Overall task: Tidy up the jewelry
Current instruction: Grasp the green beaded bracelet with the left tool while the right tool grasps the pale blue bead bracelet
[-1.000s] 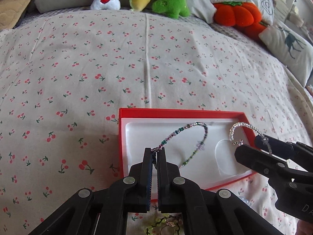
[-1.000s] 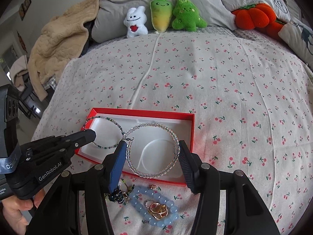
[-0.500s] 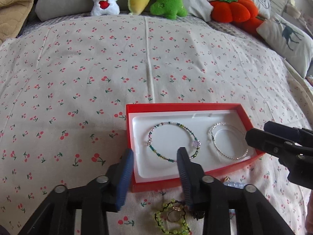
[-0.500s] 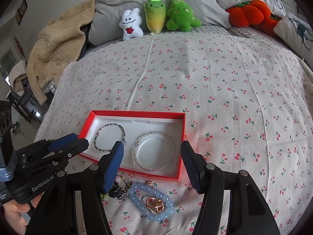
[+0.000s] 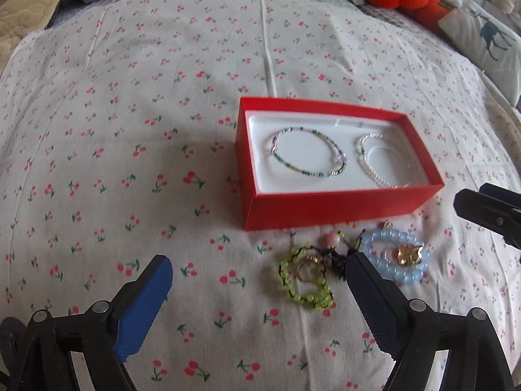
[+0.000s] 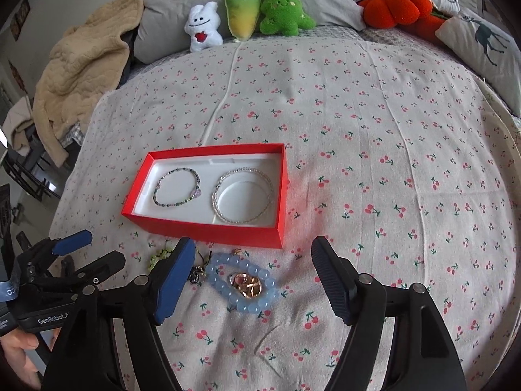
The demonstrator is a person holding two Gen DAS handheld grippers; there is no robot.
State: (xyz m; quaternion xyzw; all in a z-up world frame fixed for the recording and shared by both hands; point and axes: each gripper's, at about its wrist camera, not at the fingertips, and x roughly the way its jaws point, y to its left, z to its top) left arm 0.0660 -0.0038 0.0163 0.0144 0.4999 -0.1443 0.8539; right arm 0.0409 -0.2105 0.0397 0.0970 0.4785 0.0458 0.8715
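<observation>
Both grippers hover low over the bedspread (image 6: 374,104), pointed at the red box (image 5: 329,210). The left gripper (image 5: 259,288) and right gripper (image 6: 254,272) gape wide, holding nothing. Two bracelets (image 6: 177,187) lie inside; other jewelry (image 6: 242,282) sits just before the box.

Red box (image 6: 208,228) on cherry-print bedspread (image 6: 374,123), two bracelets inside, blue bead bracelet (image 6: 242,285) just before it, right gripper (image 6: 252,275) spread wide above.
</observation>
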